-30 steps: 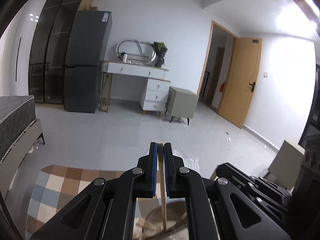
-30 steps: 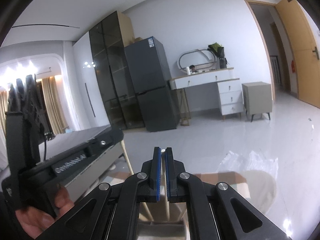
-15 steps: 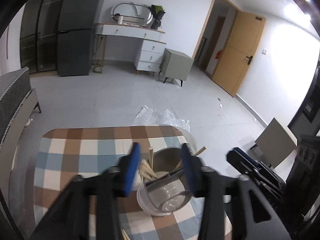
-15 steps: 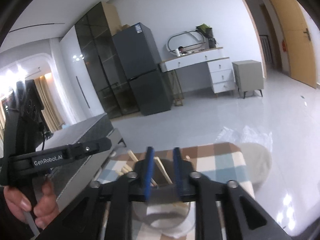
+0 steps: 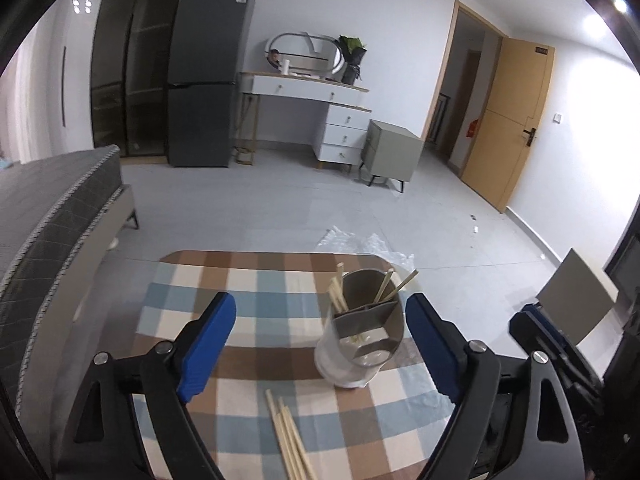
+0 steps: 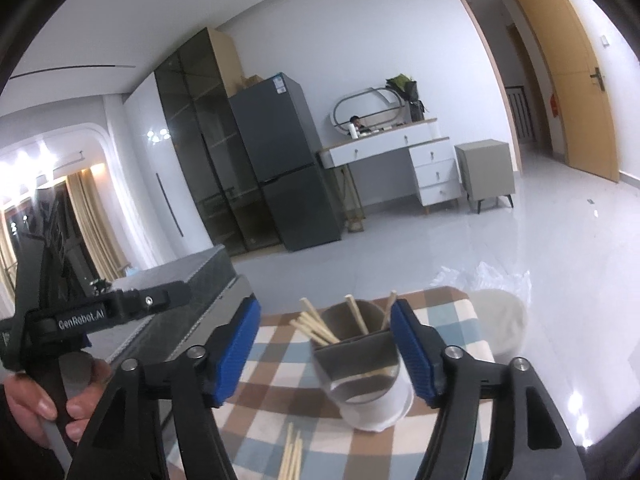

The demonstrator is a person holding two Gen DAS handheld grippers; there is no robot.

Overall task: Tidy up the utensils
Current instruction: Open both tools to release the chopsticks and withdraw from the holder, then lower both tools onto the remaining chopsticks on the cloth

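A white-and-grey utensil holder (image 5: 360, 340) stands on the checked tablecloth (image 5: 248, 304), with several wooden chopsticks (image 5: 338, 294) standing in its compartments. More loose chopsticks (image 5: 290, 436) lie on the cloth in front of it. My left gripper (image 5: 320, 344) is open and empty, above and just before the holder. In the right wrist view the holder (image 6: 362, 368) sits between my right gripper's (image 6: 326, 348) open blue pads, with chopsticks (image 6: 316, 330) in it and loose chopsticks (image 6: 292, 456) below. The left gripper's body shows at the left there.
The small table (image 5: 192, 258) ends close behind the holder. A grey bed (image 5: 52, 208) is at the left. A fridge (image 5: 204, 76), a white dresser (image 5: 320, 116), a grey cabinet (image 5: 392, 156) and a door stand across the tiled floor. Crumpled plastic (image 5: 360, 242) lies beyond the table.
Both grippers have opened from shut; the left one let go of a chopstick. Both views have tipped down and now show the table and holder.
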